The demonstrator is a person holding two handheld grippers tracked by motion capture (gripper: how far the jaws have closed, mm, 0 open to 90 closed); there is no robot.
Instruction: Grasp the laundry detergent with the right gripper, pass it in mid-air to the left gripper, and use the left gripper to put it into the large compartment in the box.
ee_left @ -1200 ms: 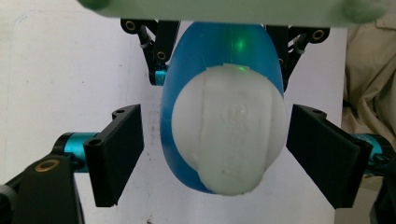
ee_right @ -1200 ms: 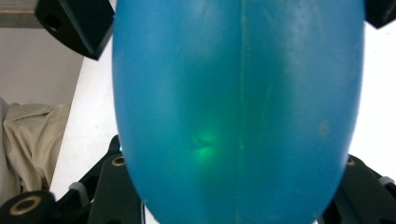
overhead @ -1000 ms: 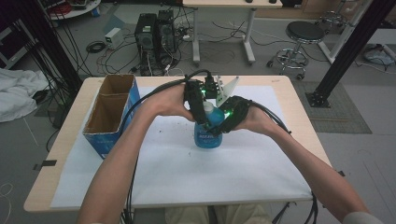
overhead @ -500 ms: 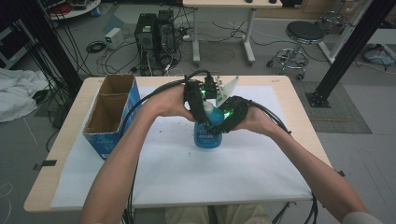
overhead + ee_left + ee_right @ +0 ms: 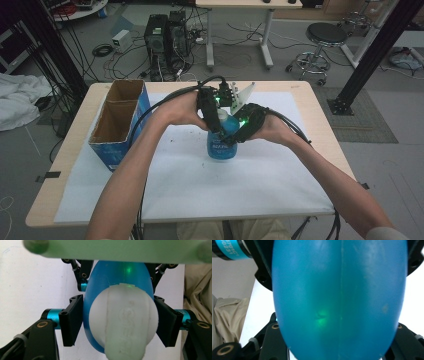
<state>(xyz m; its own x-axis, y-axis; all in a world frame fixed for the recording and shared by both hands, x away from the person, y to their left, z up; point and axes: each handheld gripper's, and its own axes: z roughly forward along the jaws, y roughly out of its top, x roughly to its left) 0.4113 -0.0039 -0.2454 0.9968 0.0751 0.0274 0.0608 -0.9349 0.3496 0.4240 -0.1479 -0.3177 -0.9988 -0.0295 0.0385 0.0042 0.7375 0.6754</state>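
The blue bottle (image 5: 220,145), upright mid-worktop (image 5: 310,105), is half hidden by both tools. The left tool (image 5: 120,322) is clamped at its white cap (image 5: 123,322); the right tool (image 5: 239,131) grasps its body. An open cardboard box (image 5: 117,122) is seen far left.

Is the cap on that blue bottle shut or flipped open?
Shut: the blue plastic bottle wears its white flip cap flat and closed, left gripper fingers squeezing it.

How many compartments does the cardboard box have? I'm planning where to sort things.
2. The open blue-sided cardboard box at the table's left has a far compartment and a near compartment, split by a cardboard divider.
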